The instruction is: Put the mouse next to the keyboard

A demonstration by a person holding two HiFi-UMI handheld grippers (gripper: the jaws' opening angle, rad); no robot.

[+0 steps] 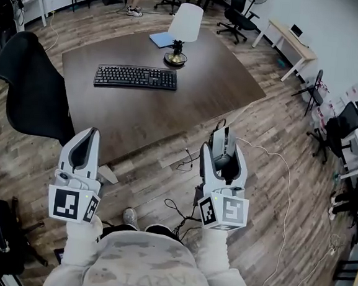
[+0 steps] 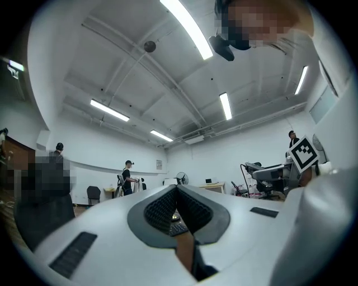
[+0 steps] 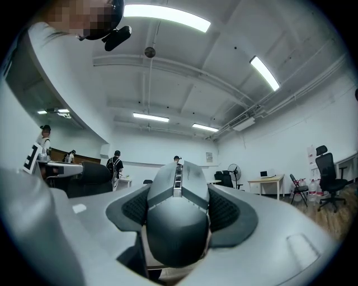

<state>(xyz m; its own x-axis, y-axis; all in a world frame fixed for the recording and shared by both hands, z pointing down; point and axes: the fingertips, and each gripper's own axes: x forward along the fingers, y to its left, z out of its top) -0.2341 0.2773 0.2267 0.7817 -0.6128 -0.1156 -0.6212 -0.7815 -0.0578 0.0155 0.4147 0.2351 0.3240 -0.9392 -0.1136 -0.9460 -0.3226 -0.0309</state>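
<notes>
Right gripper view: right gripper (image 3: pixel 179 192) jaws wide, clamping dark grey computer mouse (image 3: pixel 178 229). Left gripper (image 2: pixel 177 192) jaws together, empty. Head view alone: black keyboard (image 1: pixel 135 77) on dark wooden table (image 1: pixel 215 80).

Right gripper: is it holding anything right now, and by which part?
The right gripper holds the mouse by its two long sides, with its fingers pressing one on each flank. The left gripper is shut and empty.

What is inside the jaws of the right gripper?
A dark grey computer mouse, clamped between the ribbed pads of the right gripper, scroll wheel showing. The pads cover its sides; its underside is hidden.
</notes>
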